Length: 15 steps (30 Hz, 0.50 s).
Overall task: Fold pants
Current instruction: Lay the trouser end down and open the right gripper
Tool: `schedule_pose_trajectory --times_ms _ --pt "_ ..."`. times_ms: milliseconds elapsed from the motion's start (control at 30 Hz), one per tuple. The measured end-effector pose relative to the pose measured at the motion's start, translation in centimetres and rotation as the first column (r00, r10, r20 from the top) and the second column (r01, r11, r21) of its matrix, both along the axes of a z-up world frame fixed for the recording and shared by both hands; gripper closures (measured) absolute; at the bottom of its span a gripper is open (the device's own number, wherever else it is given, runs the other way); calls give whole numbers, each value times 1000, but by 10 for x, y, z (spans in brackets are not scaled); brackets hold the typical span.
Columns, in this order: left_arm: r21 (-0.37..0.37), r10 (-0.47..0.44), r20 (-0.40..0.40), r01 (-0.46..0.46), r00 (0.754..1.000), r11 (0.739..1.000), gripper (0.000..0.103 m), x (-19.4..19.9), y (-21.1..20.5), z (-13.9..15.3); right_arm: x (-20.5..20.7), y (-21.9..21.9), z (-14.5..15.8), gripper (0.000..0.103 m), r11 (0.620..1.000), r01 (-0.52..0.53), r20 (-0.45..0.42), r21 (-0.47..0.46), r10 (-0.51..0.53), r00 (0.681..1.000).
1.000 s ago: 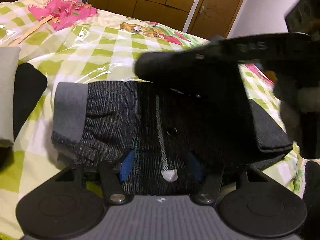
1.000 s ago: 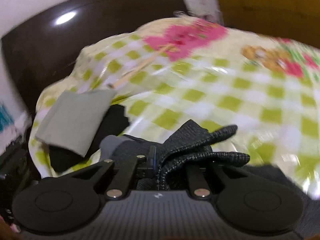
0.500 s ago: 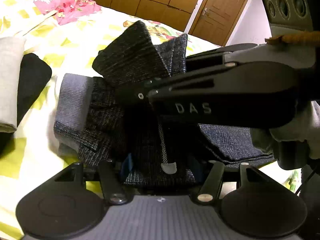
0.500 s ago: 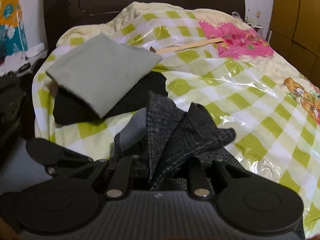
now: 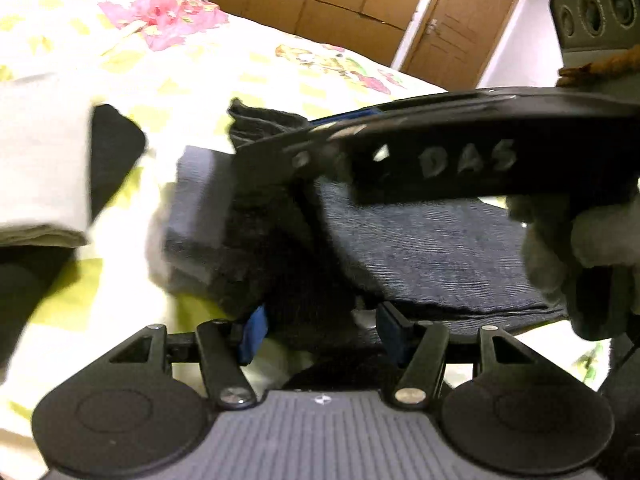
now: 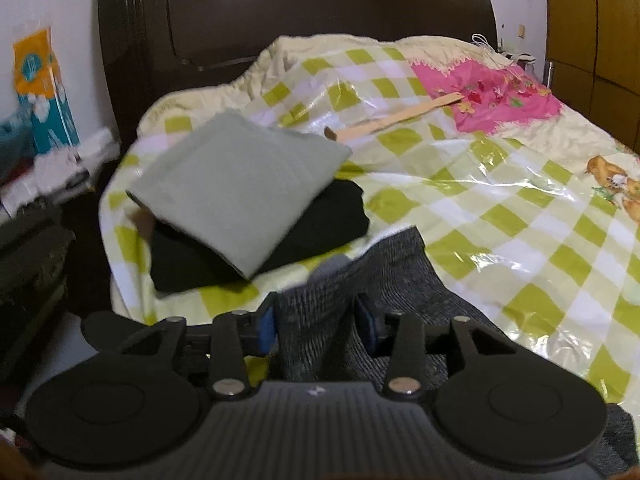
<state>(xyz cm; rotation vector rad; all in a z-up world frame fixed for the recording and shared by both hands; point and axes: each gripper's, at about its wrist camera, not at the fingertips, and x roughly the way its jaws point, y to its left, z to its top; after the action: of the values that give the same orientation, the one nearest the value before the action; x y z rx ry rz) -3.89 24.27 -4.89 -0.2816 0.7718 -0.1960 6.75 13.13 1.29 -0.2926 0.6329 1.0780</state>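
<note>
The dark grey striped pants point(image 5: 420, 248) lie partly folded on the checked bedspread point(image 5: 168, 80). My left gripper point(image 5: 320, 330) has its blue pads either side of the pants' near edge, holding the cloth. My right gripper point(image 6: 316, 326) is shut on a bunched end of the pants point(image 6: 384, 280) and carries it over the lower layer toward the grey waistband point(image 5: 200, 200). In the left wrist view the right gripper's black body point(image 5: 440, 160), marked DAS, crosses above the pants.
A folded light grey garment point(image 6: 236, 184) rests on a folded black one point(image 6: 320, 220) just left of the pants. A wooden stick point(image 6: 396, 120) and pink cloth point(image 6: 488, 96) lie farther up the bed. Dark headboard point(image 6: 280, 20) behind; wardrobe doors point(image 5: 320, 4) opposite.
My right gripper has swung the lifted pants end across and down toward the waistband, and the raised fold has flattened. My left gripper has kept its hold on the near edge.
</note>
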Motion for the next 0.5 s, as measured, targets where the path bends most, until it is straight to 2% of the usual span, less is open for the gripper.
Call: schedule_pose_trajectory --times_ms 100,200,400,500 --pt "21 50 5 -50 999 999 33 -8 10 5 3 -4 5 61 999 16 -22 33 -15 1000" --pt "53 98 16 -99 995 994 33 -15 21 15 13 -13 8 59 996 47 -95 82 -39 995" --pt "130 134 62 -141 989 981 33 -23 26 41 31 -13 4 57 983 55 -233 178 -12 972" --pt "133 137 83 -147 987 980 33 -22 25 47 40 -10 0 57 976 84 -288 200 -23 957"
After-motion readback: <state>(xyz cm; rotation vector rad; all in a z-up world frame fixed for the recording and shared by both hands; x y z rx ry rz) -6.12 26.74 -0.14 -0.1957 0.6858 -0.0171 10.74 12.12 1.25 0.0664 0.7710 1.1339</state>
